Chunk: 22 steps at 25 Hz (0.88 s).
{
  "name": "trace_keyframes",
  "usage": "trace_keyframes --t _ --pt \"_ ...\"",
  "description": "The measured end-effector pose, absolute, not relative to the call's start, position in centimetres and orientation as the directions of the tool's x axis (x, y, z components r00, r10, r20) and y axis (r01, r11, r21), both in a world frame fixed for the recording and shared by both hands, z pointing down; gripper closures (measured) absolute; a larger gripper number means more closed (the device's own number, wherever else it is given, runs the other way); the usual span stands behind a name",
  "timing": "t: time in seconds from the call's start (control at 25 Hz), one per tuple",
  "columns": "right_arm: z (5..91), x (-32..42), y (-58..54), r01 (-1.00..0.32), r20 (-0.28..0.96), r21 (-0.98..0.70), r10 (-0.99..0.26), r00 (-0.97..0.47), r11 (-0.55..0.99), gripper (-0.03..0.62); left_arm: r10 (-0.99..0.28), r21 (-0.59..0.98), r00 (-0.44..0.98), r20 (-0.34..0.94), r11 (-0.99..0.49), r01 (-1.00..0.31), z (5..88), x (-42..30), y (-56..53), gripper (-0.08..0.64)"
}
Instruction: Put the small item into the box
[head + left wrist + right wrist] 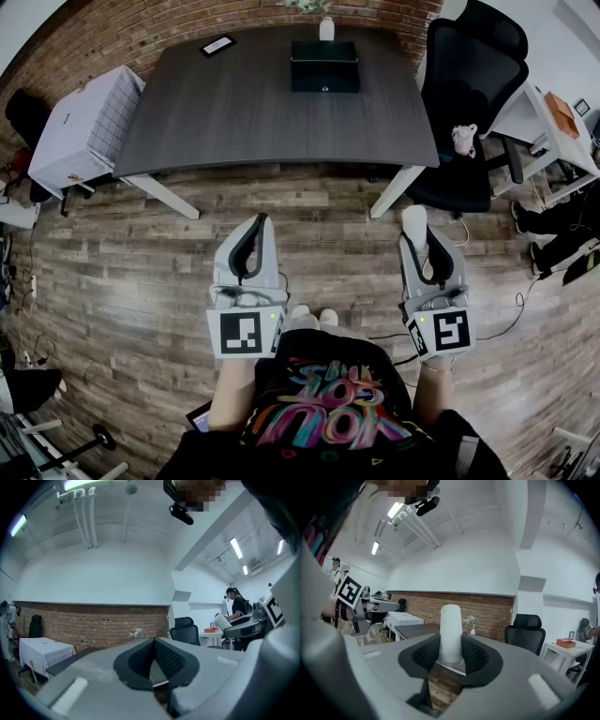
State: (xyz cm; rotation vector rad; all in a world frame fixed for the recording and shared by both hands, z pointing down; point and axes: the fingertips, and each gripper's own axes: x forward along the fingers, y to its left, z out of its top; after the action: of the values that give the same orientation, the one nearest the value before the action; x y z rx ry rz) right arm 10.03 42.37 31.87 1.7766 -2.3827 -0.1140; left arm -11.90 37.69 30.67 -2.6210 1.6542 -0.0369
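**Small item in your grip, box across the room on the table**
Your small item [451,620], a plain white cylinder with a rounded top, stands upright between the jaws of your right gripper [451,641], whose pads press on its sides. The box [324,66], dark and squarish, sits near the far edge of the table [234,112], well apart from the item.

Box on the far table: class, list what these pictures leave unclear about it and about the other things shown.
- Box: head view, too small and distant to tell whether it is open.
- White cylinder: right gripper view, lower end hidden between the right gripper jaws.
- Flat dark item on the table: head view, too small to identify.
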Motion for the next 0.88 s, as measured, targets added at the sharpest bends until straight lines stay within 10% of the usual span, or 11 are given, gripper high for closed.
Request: trace_keyframes --t 0.88 --pt "33.9 13.4 40.8 -0.944 0.093 0.100 -0.948 -0.306 0.315 0.457 -0.926 -0.088 0.377 -0.011 -0.375 -0.923 30.7 -9.7 37.1 0.558"
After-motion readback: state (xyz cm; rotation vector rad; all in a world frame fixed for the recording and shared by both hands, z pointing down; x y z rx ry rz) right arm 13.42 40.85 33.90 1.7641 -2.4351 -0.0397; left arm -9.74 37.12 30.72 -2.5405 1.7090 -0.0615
